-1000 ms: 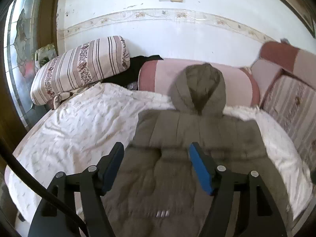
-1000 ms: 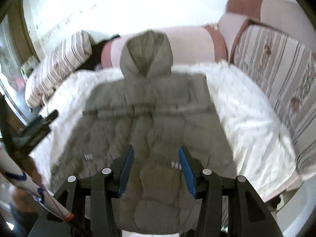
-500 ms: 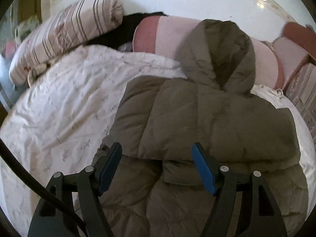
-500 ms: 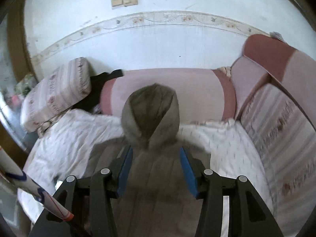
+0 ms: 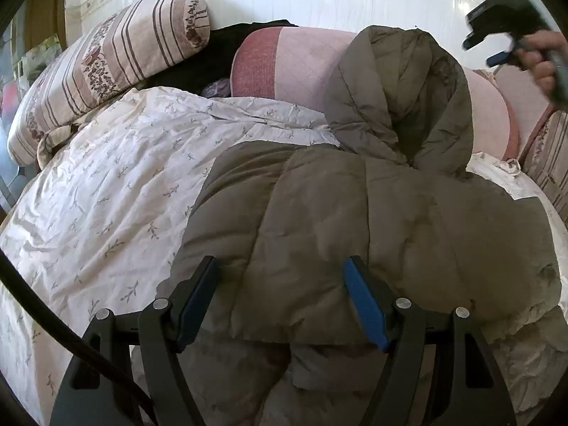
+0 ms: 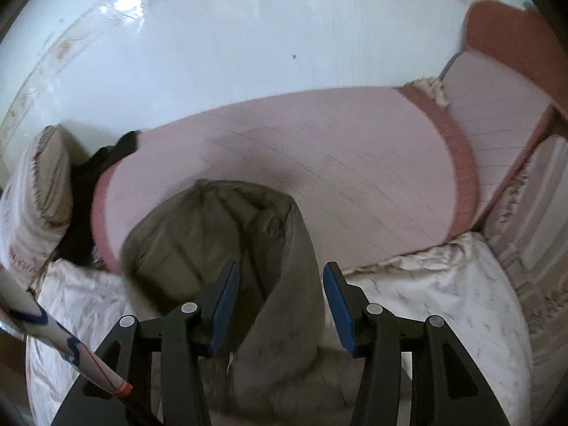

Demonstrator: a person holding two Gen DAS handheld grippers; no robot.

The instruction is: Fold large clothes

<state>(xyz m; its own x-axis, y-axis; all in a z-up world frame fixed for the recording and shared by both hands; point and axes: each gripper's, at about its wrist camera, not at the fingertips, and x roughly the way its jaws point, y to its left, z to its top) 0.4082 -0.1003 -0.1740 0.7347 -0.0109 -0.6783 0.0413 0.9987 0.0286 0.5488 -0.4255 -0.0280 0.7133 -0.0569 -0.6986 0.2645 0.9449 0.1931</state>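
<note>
Jacket: my olive puffer jacket [image 5: 372, 220] lies spread on the bed, on the white printed quilt [image 5: 106, 184], its lower part already doubled up over the body.
Long axis: it runs from the folded edge near me up to the hood [image 5: 401, 96], which leans on the pink bolster [image 5: 298, 64] at the wall.
Left jaws: my left gripper [image 5: 280, 298] hangs low over the folded edge, jaws wide apart; the padded fabric sits between and under them, but the pads do not pinch it.
Right jaws: my right gripper [image 6: 280, 305] points at the hood [image 6: 220, 234] from close by, jaws parted with the hood's right side showing between them, nothing clamped. The view is blurred, so I cannot tell whether a pad brushes the cloth.
Right hand: in the left view my right hand [image 5: 543, 60] holds its tool up beside the hood, above the bolster.
Nearer hand: the right is nearer the hood, the left nearer the fold.
Coming move: I judge the hood comes next, turned down along the long axis onto the back.
Risk: puffy filling may spring the fold open.
</note>
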